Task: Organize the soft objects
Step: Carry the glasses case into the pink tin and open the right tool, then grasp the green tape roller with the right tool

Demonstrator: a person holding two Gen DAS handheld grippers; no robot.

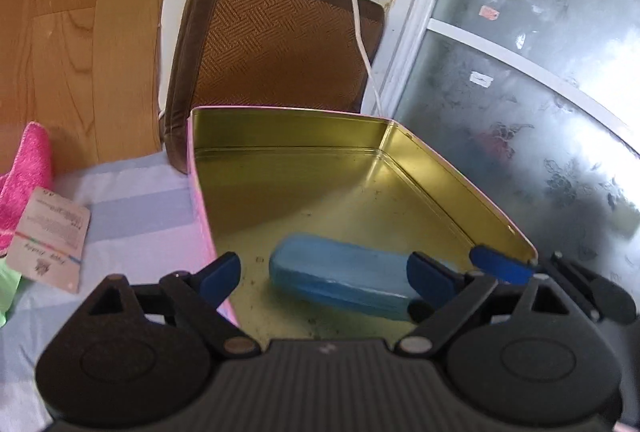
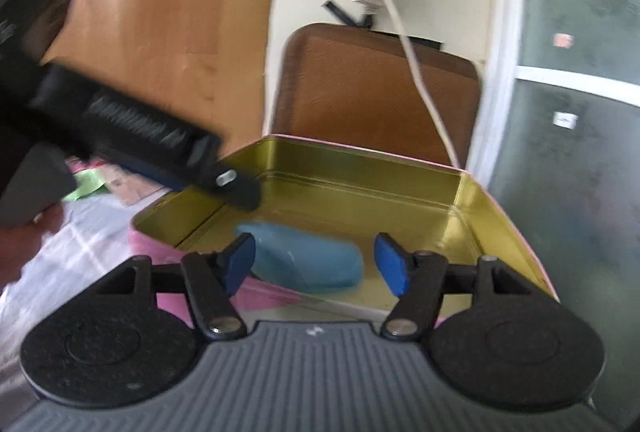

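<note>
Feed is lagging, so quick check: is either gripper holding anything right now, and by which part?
Nothing is held. The left gripper and right gripper both stand open; the blue soft object lies loose in the tin box.

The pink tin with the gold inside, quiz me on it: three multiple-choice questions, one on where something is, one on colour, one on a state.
1. Where is the blue case?
A. inside the tin
B. on the striped cloth
C. on the brown cushion

2. What colour is the towel left of the tin?
A. white
B. pink
C. black

3. How do the left gripper jaws stand?
A. shut on the case
B. shut on the towel
C. open, holding nothing

A: the case lies on the tin's gold floor.
B: bright pink fabric at the left edge.
C: both jaws stand apart, pressing on nothing.
</note>
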